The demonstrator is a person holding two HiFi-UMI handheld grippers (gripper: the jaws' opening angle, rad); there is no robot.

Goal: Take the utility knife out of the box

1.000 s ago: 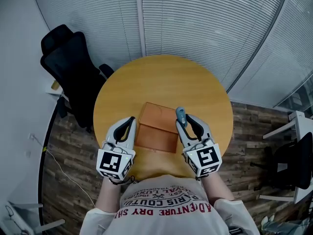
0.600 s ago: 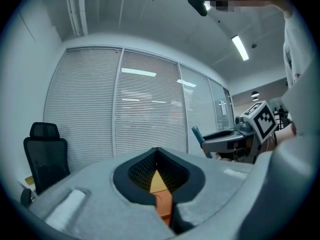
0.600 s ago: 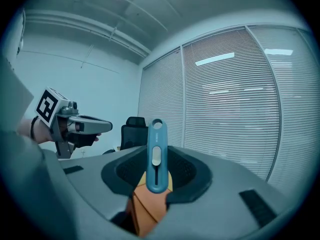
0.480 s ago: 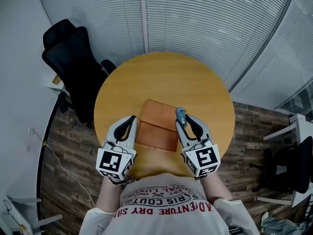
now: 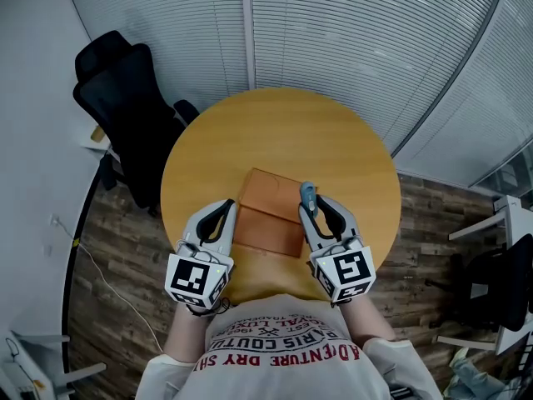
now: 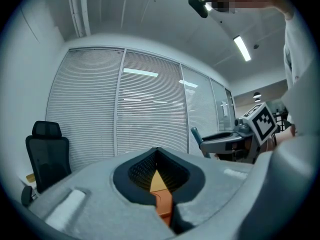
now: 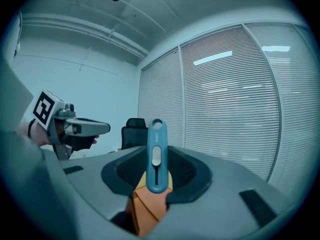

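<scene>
No change over the last second: the right gripper (image 5: 311,208) jaws clamp the utility knife (image 7: 155,156) upright at the box's (image 5: 266,215) right edge. The left gripper (image 5: 221,210) jaws sit together, empty, at its left edge. Removal looks nearly complete.

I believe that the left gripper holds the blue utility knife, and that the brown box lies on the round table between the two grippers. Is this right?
Not quite. The right gripper holds the blue utility knife, as the right gripper view shows. The left gripper has nothing in its jaws. The rest stands: the brown box lies on the round table between the two grippers.
</scene>
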